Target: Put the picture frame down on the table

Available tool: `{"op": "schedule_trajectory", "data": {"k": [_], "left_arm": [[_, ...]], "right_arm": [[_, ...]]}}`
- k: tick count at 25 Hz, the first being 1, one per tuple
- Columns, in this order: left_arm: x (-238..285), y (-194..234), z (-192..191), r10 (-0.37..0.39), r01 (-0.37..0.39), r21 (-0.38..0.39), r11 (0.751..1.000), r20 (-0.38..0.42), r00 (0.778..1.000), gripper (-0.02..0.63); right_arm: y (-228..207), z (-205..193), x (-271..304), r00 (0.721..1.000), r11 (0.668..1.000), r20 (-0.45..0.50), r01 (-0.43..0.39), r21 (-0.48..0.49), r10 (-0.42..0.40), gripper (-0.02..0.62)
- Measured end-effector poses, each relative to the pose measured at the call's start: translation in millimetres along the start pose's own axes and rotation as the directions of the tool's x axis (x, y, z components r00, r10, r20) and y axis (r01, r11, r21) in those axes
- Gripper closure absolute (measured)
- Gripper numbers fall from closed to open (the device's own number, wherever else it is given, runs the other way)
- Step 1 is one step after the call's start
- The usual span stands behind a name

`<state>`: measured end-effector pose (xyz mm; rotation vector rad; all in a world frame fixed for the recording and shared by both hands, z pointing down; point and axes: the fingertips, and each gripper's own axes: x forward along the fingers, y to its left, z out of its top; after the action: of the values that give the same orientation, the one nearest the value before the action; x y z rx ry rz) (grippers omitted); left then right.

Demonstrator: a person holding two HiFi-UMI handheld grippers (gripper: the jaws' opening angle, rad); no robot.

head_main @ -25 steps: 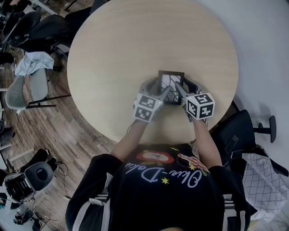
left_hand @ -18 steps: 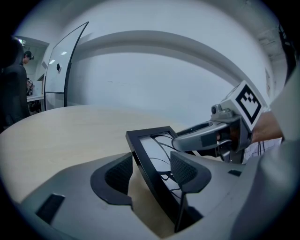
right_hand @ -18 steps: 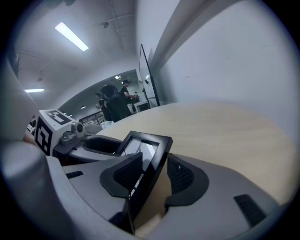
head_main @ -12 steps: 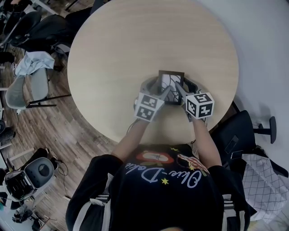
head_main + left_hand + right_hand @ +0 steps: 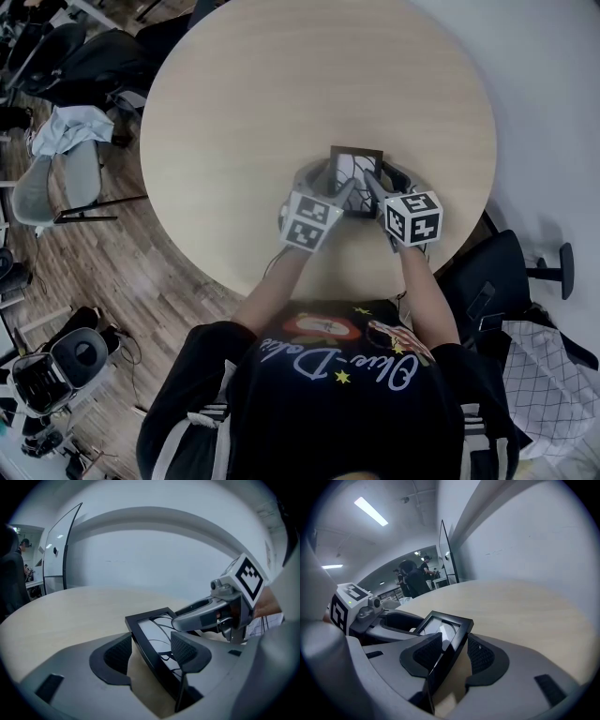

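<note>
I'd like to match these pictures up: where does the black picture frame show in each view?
Head view: the picture frame sits right of centre, on the near side of the round table.
Left gripper view: low centre, tilted, between the jaws of the left gripper.
Right gripper view: low centre, between the jaws of the right gripper.
Shared landmark: the pale round table beneath it.

Head view: above, steeply down, whole table (image 5: 234,94). Left gripper view: low, close, along jaws, facing wall (image 5: 154,559). Right gripper view: likewise, from opposite side. All share frame (image 5: 354,169), table.
</note>
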<state>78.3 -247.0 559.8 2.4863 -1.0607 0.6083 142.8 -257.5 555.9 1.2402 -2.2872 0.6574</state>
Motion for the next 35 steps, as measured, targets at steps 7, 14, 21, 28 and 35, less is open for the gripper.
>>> {"op": "schedule_trajectory", "data": {"k": [7, 14, 21, 28, 35], "left_arm": [[2, -1, -1, 0.011, -0.011, 0.006, 1.000, -0.015, 1.000, 0.367], [4, 0, -2, 0.033, -0.032, 0.038, 0.999, -0.036, 0.999, 0.364], [6, -3, -3, 0.034, -0.031, 0.043, 0.999, -0.051, 0.998, 0.364], [9, -3, -6, 0.040, -0.037, 0.056, 0.998, -0.067, 0.997, 0.364], [10, 0, -7, 0.057, -0.050, 0.081, 0.995, -0.079, 0.995, 0.366]], "right_arm": [[-1, -1, 0, 1.000, 1.000, -0.013, 0.005, -0.015, -0.005, 0.456], [-2, -3, 3, 0.999, 1.000, -0.028, 0.015, -0.026, -0.016, 0.454], [-5, -6, 3, 0.999, 0.999, -0.038, 0.021, -0.047, -0.023, 0.453], [-6, -10, 5, 0.998, 0.998, -0.055, 0.021, -0.062, -0.025, 0.451], [-5, -10, 11, 0.997, 0.997, -0.074, 0.029, -0.075, -0.034, 0.451]]}}
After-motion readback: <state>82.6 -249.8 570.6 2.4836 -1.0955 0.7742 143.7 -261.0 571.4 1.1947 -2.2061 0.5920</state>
